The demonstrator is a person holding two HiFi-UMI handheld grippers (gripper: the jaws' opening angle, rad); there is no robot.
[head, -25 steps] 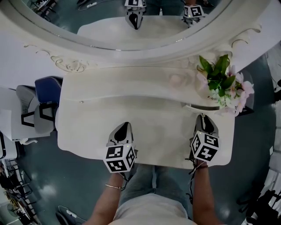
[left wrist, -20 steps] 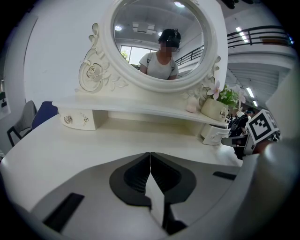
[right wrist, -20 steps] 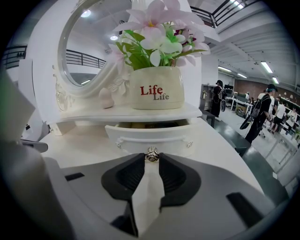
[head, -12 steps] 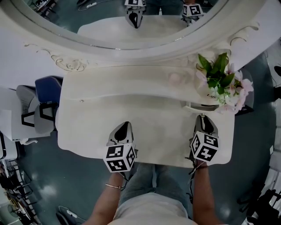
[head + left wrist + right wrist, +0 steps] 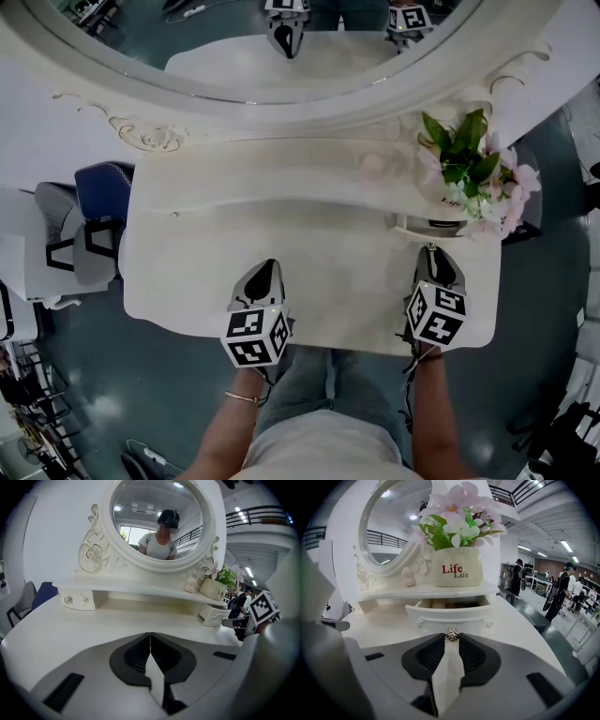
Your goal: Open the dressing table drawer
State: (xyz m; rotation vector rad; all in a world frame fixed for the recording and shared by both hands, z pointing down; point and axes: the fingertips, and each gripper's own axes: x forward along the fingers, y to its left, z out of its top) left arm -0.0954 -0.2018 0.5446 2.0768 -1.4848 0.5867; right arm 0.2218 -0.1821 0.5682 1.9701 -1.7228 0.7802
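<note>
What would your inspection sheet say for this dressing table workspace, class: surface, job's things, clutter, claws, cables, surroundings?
Surface: white tabletop, bare.
Job's things: right drawer partly pulled out, its knob between the right claw's jaws; left drawer shut.
Clutter: flower pot and pink ornament on the shelf.
Claws: left claw shut, empty, over the tabletop; right claw shut on the knob.
Cables: nothing seen on the tabletop.
Surroundings: oval mirror, blue chair, people in the hall.

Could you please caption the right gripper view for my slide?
Right gripper clamped on the knob of the partly open drawer beneath a flower pot.
</note>
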